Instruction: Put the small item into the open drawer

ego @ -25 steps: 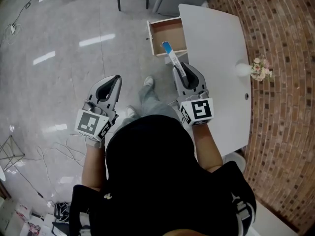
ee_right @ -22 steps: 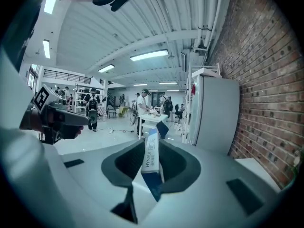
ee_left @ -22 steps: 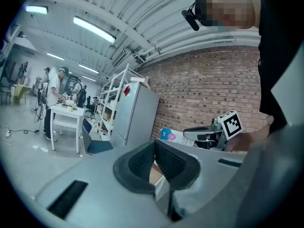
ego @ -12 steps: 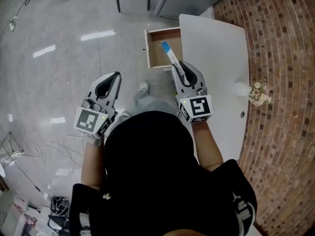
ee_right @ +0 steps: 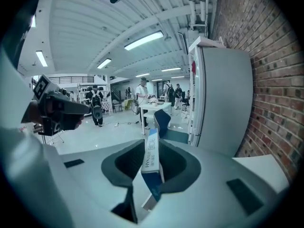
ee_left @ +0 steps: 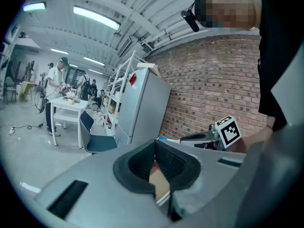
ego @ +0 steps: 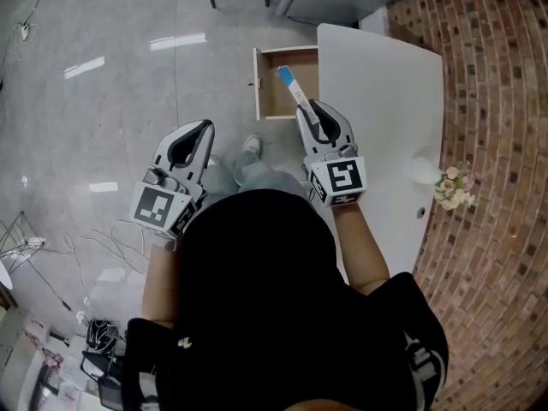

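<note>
Firmly, the fingers of the right gripper (ego: 310, 116) clamp a slim blue-and-white box (ego: 292, 90), which juts past them toward the open drawer (ego: 271, 94); the left gripper (ego: 200, 134) has its fingers closed, empty.

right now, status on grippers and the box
Right gripper shut on blue-white box. Left gripper shut, empty. Open drawer just ahead, nothing seen blocking.

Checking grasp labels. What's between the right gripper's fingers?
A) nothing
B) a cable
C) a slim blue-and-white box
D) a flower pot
C: the right gripper has its fingers pressed on the slim blue-and-white box, whose tip pokes out toward the open drawer.
</note>
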`<action>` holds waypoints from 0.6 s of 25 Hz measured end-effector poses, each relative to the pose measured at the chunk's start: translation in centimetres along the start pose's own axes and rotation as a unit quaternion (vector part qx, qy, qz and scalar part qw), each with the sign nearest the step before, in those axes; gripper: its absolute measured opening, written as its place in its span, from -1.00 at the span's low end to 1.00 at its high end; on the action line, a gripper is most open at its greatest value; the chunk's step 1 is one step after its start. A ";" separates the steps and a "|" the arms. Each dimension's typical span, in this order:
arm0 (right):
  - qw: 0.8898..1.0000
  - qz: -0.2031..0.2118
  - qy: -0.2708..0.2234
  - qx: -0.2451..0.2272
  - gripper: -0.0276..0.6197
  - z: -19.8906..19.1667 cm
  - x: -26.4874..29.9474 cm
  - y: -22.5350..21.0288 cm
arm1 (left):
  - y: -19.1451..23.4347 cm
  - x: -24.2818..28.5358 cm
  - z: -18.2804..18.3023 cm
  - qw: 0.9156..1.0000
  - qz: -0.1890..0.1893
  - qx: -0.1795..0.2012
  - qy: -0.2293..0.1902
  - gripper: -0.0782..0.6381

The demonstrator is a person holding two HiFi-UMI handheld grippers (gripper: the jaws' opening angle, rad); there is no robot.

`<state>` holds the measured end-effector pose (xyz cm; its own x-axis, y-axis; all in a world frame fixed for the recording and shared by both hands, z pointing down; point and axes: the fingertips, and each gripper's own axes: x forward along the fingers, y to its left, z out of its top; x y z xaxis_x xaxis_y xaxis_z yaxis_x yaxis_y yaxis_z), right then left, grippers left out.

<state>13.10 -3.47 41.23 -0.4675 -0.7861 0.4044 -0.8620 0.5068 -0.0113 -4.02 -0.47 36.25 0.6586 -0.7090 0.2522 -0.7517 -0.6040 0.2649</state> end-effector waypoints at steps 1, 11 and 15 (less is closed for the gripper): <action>1.000 0.001 0.004 0.000 -0.60 -0.4 0.4 -0.1 | 0.1 0.2 0.0 1.000 0.000 -0.001 0.002 -0.77; 0.998 -0.002 0.050 0.024 -0.60 -4.2 4.6 -0.8 | 2.4 1.9 -0.6 0.999 -0.006 -0.007 0.038 -0.77; 0.996 -0.015 0.083 0.033 -0.60 -7.0 6.5 -1.3 | 3.7 2.3 -0.7 0.999 -0.008 -0.005 0.054 -0.77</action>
<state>12.52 -6.75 50.29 -0.4079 -0.7278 0.5513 -0.8883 0.4560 -0.0552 -5.27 -4.12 38.45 0.6703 -0.6565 0.3462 -0.7416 -0.6100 0.2792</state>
